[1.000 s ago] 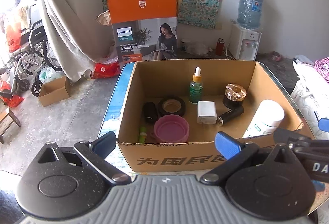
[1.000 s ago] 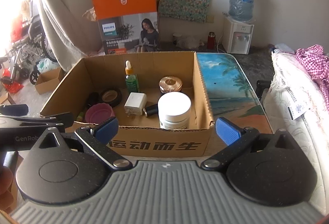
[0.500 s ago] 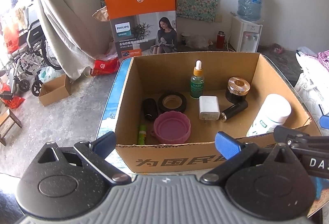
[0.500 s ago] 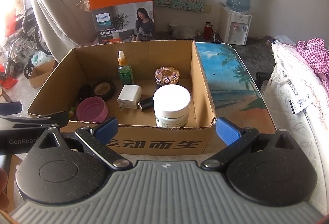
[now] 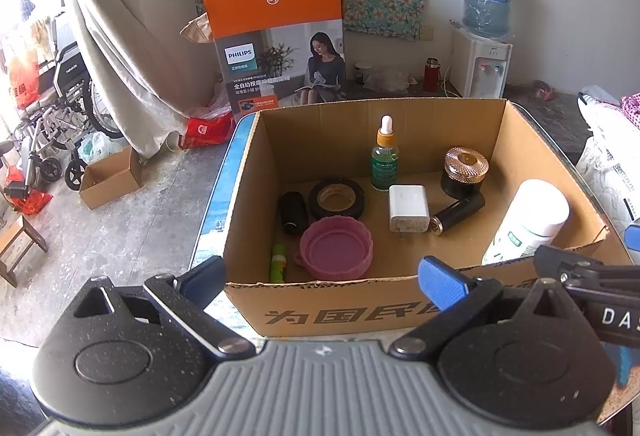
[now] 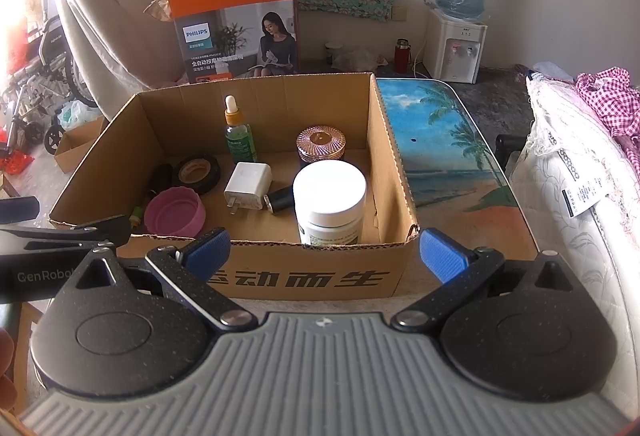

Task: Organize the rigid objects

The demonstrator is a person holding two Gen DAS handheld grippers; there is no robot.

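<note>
An open cardboard box (image 5: 344, 310) (image 6: 304, 278) stands on the table just ahead of both grippers. Inside it are a white jar (image 6: 329, 206) (image 5: 528, 222), a pink cup (image 5: 335, 249) (image 6: 175, 211), a white charger (image 5: 408, 208) (image 6: 248, 187), a green dropper bottle (image 5: 384, 156) (image 6: 238, 134), a black tape roll (image 5: 337, 198), a copper-lidded jar (image 5: 466, 168) (image 6: 321, 145) and a black tube (image 5: 458, 214). My left gripper (image 5: 322, 282) is open and empty before the box's near wall. My right gripper (image 6: 324, 256) is open and empty there too.
The table top shows a beach picture (image 6: 436, 140) to the right of the box. A Philips carton (image 5: 276, 36) and a water dispenser (image 5: 482, 48) stand behind. A bed (image 6: 580, 172) lies at the right, a wheelchair (image 5: 52, 104) at the left.
Both grippers have risen and tilted down a little, so more of the box's inside shows. Nothing in the box has moved.
</note>
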